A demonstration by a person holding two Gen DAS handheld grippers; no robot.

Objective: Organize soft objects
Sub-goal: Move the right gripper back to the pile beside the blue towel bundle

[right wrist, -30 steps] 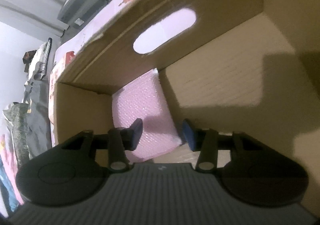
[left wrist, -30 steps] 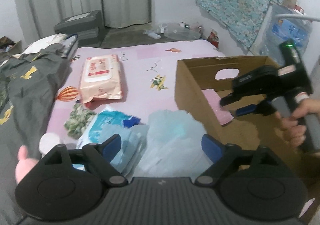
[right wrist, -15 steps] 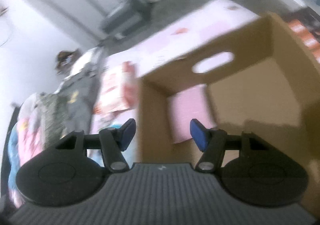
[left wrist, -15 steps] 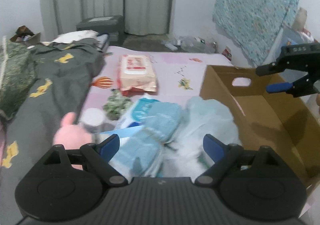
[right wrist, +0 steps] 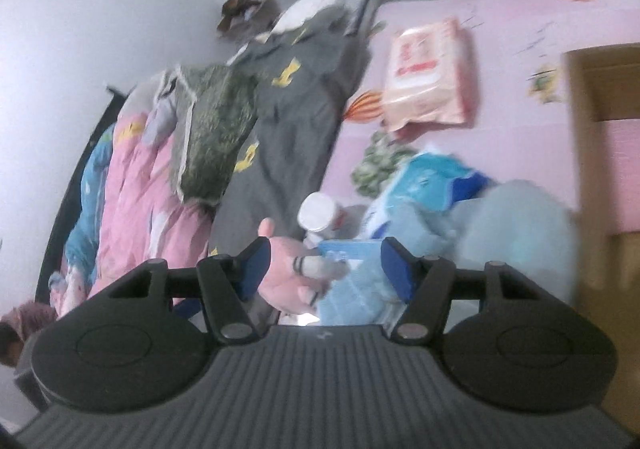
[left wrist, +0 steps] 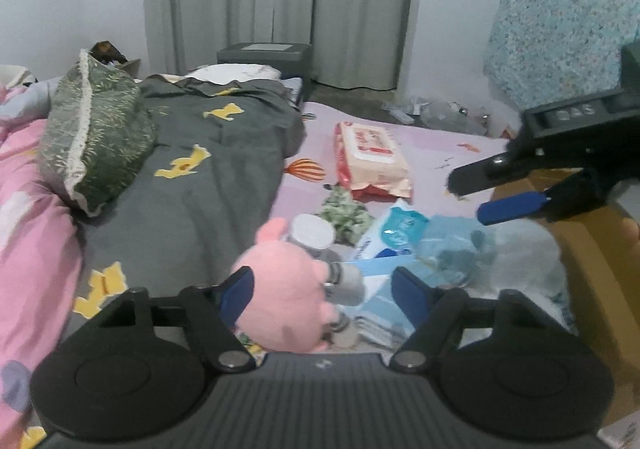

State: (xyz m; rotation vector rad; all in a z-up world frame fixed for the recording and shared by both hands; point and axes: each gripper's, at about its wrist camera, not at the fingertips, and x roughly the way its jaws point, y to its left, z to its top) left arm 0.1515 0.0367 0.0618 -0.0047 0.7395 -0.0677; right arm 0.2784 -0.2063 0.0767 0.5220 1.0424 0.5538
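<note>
Nearest us, our left gripper (left wrist: 322,285) is closing around the pink plush toy (left wrist: 286,303), which sits between the jaws at about six o'clock; its left pad seems to touch the fur, the right one stands clear, so we judge nothing is gripped yet. Our right gripper (right wrist: 324,263) is closing too, on nothing (the blur there makes depth hard to read). Just beyond, at twelve to one o'clock, lie the blue packs (left wrist: 400,233) and pale cloth (left wrist: 524,249), heaped beside the cardboard box (left wrist: 588,261) at three o'clock, probably for a short carry. Farther off rests the wipes pack (left wrist: 370,157).
</note>
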